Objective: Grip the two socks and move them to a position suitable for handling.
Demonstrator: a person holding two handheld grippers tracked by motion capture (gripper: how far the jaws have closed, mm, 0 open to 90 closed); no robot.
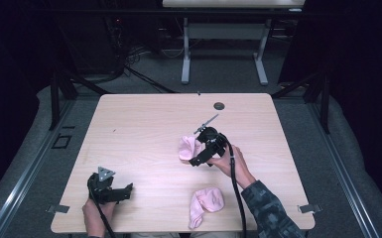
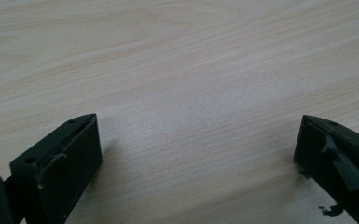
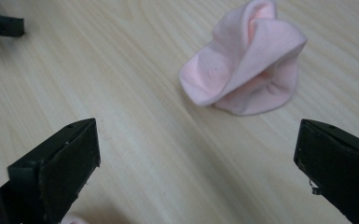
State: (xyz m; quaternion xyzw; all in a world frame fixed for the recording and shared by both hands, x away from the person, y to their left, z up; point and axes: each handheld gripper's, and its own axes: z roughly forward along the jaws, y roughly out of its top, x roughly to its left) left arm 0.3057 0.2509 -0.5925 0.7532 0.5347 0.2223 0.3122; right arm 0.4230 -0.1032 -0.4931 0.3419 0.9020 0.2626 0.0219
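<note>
Crumpled pink sock [image 1: 187, 147] bunched mid-desk [image 1: 144, 124], no clear long axis, right gripper [image 1: 198, 161] just beside it, fingers wide and empty, second pink sock [image 1: 204, 202] near edge, lying near-to-far, left gripper [image 1: 124, 191] fingers wide, empty.

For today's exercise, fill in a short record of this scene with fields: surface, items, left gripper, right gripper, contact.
surface: light wooden table
items: two pink socks, crumpled sock near the table's middle, second sock by the near edge
left gripper: left gripper open over bare wood at the near left, nothing between its fingers
right gripper: right gripper open, aimed toward the crumpled sock
contact: neither gripper touches a sock
</note>
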